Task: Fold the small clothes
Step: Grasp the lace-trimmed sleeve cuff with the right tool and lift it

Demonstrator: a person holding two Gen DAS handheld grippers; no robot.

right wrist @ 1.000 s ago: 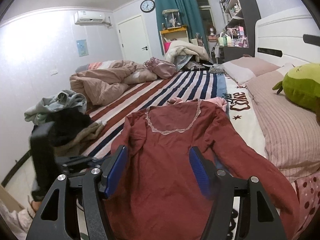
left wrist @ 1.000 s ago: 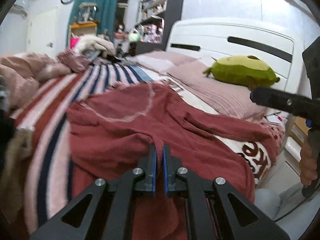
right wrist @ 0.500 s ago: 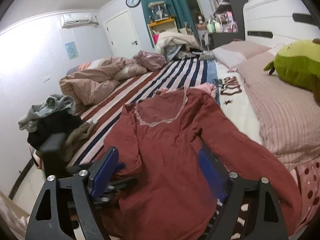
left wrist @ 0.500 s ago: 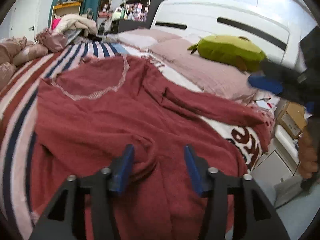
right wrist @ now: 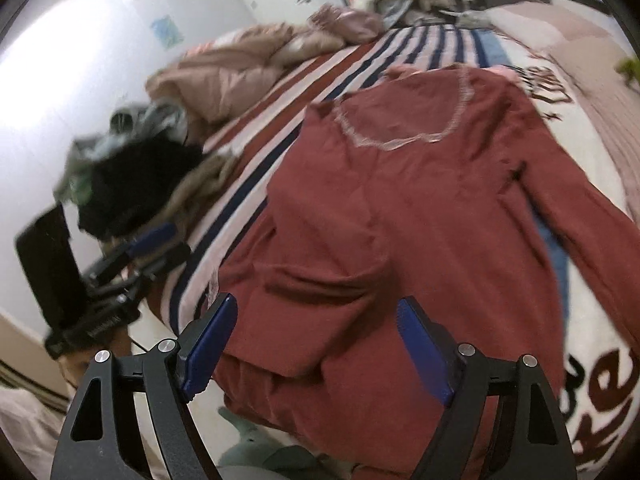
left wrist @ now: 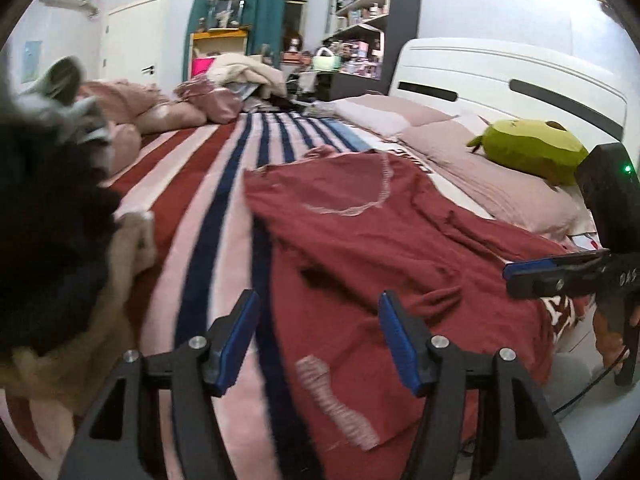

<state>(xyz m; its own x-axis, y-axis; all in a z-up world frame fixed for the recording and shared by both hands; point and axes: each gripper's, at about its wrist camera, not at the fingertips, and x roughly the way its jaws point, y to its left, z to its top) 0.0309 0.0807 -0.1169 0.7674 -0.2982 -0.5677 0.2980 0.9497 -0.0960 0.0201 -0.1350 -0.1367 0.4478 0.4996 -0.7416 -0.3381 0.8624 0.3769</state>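
Note:
A dark red long-sleeved top with a lace-trimmed neckline lies spread on the striped bedspread. Its left sleeve is folded across the body; it also shows in the right wrist view. My left gripper is open and empty, just above the top's left hem edge. My right gripper is open and empty, above the hem near the bed's foot. The right gripper also shows at the right of the left wrist view. The left gripper shows at the left of the right wrist view.
A pile of dark and beige clothes lies at the bed's left edge. Rumpled pink bedding sits at the far side. A green plush toy rests on pink pillows by the white headboard.
My left gripper opened and let go of the top, then moved back and left. The left sleeve now lies folded over the body. My right gripper stayed open and tilted down.

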